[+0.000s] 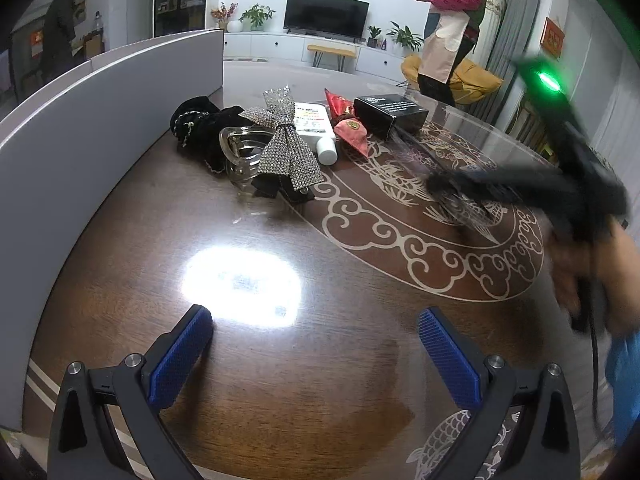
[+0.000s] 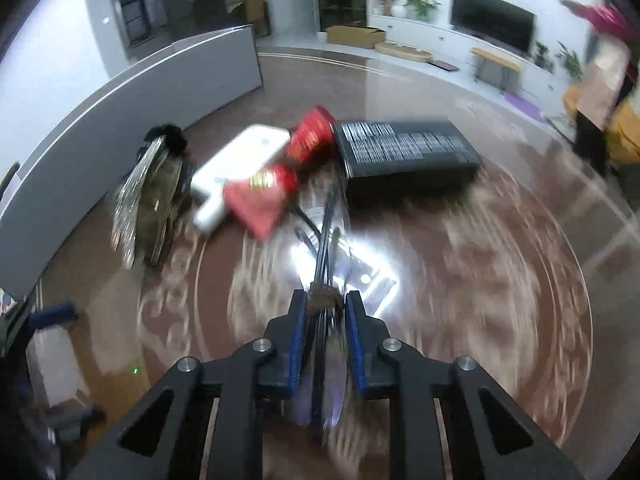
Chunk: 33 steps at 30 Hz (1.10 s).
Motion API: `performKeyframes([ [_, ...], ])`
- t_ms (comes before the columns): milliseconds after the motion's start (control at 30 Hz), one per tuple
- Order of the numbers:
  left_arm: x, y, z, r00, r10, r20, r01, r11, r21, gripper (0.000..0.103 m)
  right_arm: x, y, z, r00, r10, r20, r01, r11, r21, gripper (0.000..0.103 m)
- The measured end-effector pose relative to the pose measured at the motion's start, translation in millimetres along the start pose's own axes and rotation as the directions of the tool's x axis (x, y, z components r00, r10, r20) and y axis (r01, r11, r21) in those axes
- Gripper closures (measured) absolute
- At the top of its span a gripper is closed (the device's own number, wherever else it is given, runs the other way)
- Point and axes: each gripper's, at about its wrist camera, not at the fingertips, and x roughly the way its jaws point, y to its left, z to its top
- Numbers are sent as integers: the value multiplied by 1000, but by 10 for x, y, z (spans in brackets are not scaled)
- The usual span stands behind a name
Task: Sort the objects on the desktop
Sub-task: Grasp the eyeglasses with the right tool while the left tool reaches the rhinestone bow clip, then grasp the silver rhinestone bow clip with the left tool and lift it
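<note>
The left gripper [image 1: 316, 340] hovers over the brown patterned table [image 1: 304, 380] with its blue-padded jaws spread wide and nothing between them. The right gripper [image 2: 326, 328] has its jaws drawn close together on a thin, dark, partly clear item [image 2: 329, 240] that sticks out forward from between the pads; motion blur makes it impossible to tell what the item is. In the left wrist view that gripper appears as a dark blur at the right, with a green light on its body, held by the person's hand [image 1: 592, 272] above the pale scroll pattern. Taking the black box [image 1: 390, 114] as the landmark, the rest of the objects lie in a loose row to its left: a red pouch [image 1: 348, 124] sits just beside the box, a white bottle [image 1: 316, 128] lies flat next to the pouch with its cap toward the camera, and a rhinestone bow [image 1: 284, 140] lies further left, overlapping a clear hair claw [image 1: 244, 152]. A black fabric scrunchie [image 1: 200, 128] lies furthest from the box, close to the grey partition wall [image 1: 80, 128] that runs along the table's left edge. The held item points toward the box and pouch, its tip near them in the right wrist view. Behind the box, well apart, a standing person [image 1: 448, 28] in a pale apron is visible.
</note>
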Motion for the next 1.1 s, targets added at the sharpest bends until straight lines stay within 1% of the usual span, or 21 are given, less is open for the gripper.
performKeyframes([
  [67, 0, 0, 0, 1000, 2, -1, -2, 1000, 1, 0, -206, -7, -292, 1000, -11, 18, 11, 999, 33, 82],
  [133, 3, -14, 3, 1000, 8, -4, -8, 1000, 5, 0, -336, 4, -499, 999, -30, 30, 29, 998, 49, 82],
  [200, 10, -28, 2, 1000, 16, -8, -16, 1000, 13, 0, -435, 27, -674, 998, -36, 52, 32, 997, 68, 76],
  [233, 14, -35, 2, 1000, 21, -11, -21, 1000, 18, 0, -442, 57, -707, 997, -39, 63, 35, 997, 69, 59],
  [267, 18, -43, 2, 1000, 27, -14, -26, 999, 23, 0, -455, 91, -748, 996, -49, 69, 44, 997, 64, 38],
  [300, 19, -51, -1, 999, 30, -16, -30, 999, 27, 0, -455, 130, -781, 996, -61, 70, 57, 997, 55, 31],
  [367, 19, -61, -5, 999, 36, -19, -36, 999, 34, 0, -421, 181, -757, 994, -83, 72, 80, 996, 37, 29],
  [433, 24, -52, 7, 999, 33, -20, -32, 999, 33, 0, -411, 181, -768, 994, -81, 68, 79, 996, 35, 28],
  [467, 34, -42, 26, 999, 29, -20, -29, 999, 31, 0, -406, 187, -775, 994, -83, 67, 81, 996, 34, 23],
  [533, 109, 16, 146, 1000, 17, -20, -17, 1000, 20, 0, -367, 186, -753, 993, -106, 56, 104, 994, 45, 18],
  [600, 214, 81, 299, 999, 29, -28, -30, 1000, -4, 0, -365, 160, -759, 991, -120, 51, 117, 991, 68, 16],
  [633, 309, 143, 443, 998, 50, -37, -52, 998, -43, 0, -389, 153, -787, 991, -123, 52, 119, 990, 74, 16],
  [700, 417, 215, 622, 997, 56, -46, -61, 992, -109, 0, -377, 161, -776, 991, -127, 50, 124, 990, 74, 15],
  [733, 491, 255, 750, 998, 48, -49, -56, 986, -158, 0, -377, 152, -777, 991, -121, 51, 116, 990, 76, 14],
  [800, 588, 285, 903, 999, 5, -47, -14, 981, -194, 0, -381, 153, -783, 992, -117, 51, 113, 991, 76, 14],
  [833, 612, 286, 947, 999, -1, -34, -6, 981, -192, 16, -379, 156, -782, 992, -120, 50, 116, 991, 74, 14],
  [867, 622, 277, 970, 999, 38, -25, -42, 984, -173, 31, -376, 158, -781, 991, -122, 50, 118, 990, 72, 14],
  [900, 632, 263, 975, 996, 88, -25, -91, 985, -144, 51, -380, 156, -782, 991, -122, 50, 118, 990, 72, 14],
  [933, 626, 255, 963, 995, 101, -12, -101, 988, -114, 52, -383, 157, -783, 991, -121, 50, 117, 990, 72, 14],
  [1000, 554, 279, 864, 997, 75, 6, -75, 994, -76, 55, -377, 158, -780, 991, -121, 50, 117, 990, 73, 14],
  [1100, 325, 262, 578, 1000, 11, -19, -11, 1000, 9, 55, -373, 159, -776, 991, -124, 50, 120, 990, 76, 14],
])
